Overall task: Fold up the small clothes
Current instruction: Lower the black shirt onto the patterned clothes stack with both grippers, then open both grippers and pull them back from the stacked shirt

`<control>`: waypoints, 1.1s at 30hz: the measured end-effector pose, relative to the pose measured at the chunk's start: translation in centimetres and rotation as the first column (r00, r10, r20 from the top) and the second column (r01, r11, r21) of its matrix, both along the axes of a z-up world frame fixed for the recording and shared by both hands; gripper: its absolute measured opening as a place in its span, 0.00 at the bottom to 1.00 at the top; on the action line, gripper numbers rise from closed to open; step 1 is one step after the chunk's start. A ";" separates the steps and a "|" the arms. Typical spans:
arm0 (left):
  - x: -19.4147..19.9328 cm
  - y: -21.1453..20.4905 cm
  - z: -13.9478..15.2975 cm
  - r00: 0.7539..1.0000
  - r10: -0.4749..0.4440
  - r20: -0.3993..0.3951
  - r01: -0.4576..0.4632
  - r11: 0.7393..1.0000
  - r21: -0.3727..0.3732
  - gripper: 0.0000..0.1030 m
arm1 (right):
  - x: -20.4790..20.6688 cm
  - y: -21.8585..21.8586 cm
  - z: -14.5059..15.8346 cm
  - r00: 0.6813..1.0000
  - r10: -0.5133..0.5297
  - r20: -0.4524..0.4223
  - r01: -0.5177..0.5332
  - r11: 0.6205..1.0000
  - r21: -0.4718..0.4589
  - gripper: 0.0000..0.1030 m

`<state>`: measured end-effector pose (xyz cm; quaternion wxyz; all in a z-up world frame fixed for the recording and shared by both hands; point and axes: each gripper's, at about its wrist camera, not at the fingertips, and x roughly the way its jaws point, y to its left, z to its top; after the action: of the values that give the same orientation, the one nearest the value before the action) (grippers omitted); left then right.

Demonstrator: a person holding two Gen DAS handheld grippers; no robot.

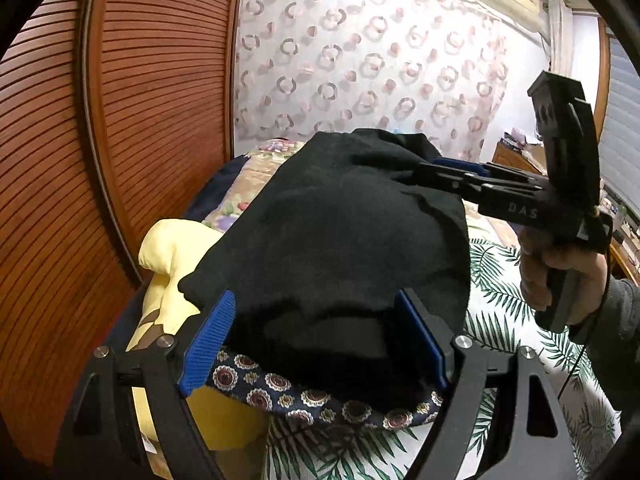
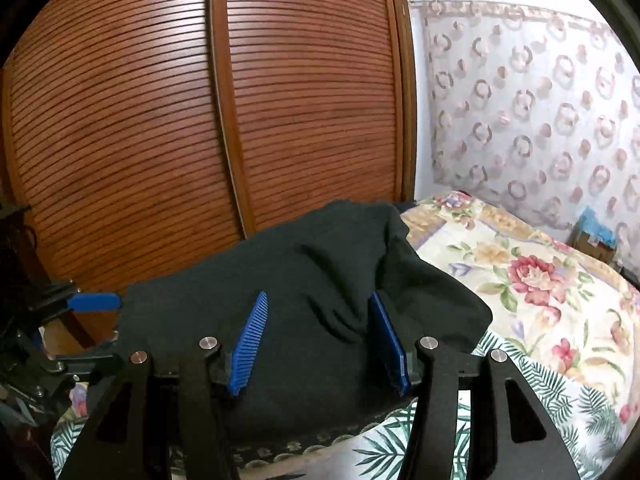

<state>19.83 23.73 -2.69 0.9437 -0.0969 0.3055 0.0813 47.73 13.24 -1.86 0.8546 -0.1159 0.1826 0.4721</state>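
A black garment (image 1: 332,224) hangs stretched between both grippers above the bed. My left gripper (image 1: 316,340) has its blue pads wide apart, with the near edge of the cloth lying between them. My right gripper (image 1: 434,172) comes in from the right in the left wrist view, its fingers close together on the far corner of the cloth. In the right wrist view the black garment (image 2: 304,300) drapes between and over the right gripper's (image 2: 320,344) blue pads. The left gripper's blue pad (image 2: 94,302) shows at the far left edge of the cloth.
A dark cloth with round flower prints (image 1: 320,400) lies under the garment on a leaf-print sheet (image 1: 512,312). A yellow pillow (image 1: 168,256) lies at the left. A floral quilt (image 2: 520,272) covers the far bed. A brown slatted wardrobe (image 2: 160,120) stands close behind.
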 end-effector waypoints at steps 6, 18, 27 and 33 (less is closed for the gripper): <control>-0.9 -0.2 0.3 1.000 -0.003 0.015 0.003 1.000 0.007 0.85 | -1.4 0.1 -0.1 0.998 0.003 0.062 -0.004 1.000 0.021 0.54; -3.1 -0.4 1.0 0.997 0.007 0.082 -0.009 1.000 0.013 0.85 | 4.9 2.7 -1.1 0.997 0.007 -0.080 -0.011 0.998 -0.057 0.58; -3.8 -0.5 1.3 0.997 0.025 0.069 -0.028 0.998 0.048 0.85 | 10.2 1.9 -0.3 0.984 -0.126 -0.126 0.118 0.991 -0.069 0.58; -4.3 -1.5 1.7 0.997 0.009 0.072 -0.014 0.997 0.070 0.85 | 3.9 0.4 1.0 0.993 -0.102 -0.053 0.101 0.995 -0.027 0.58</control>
<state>15.49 22.21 -0.94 0.9565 -0.0680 0.2679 0.0938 51.66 13.65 -0.91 0.8708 -0.1041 0.2172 0.4286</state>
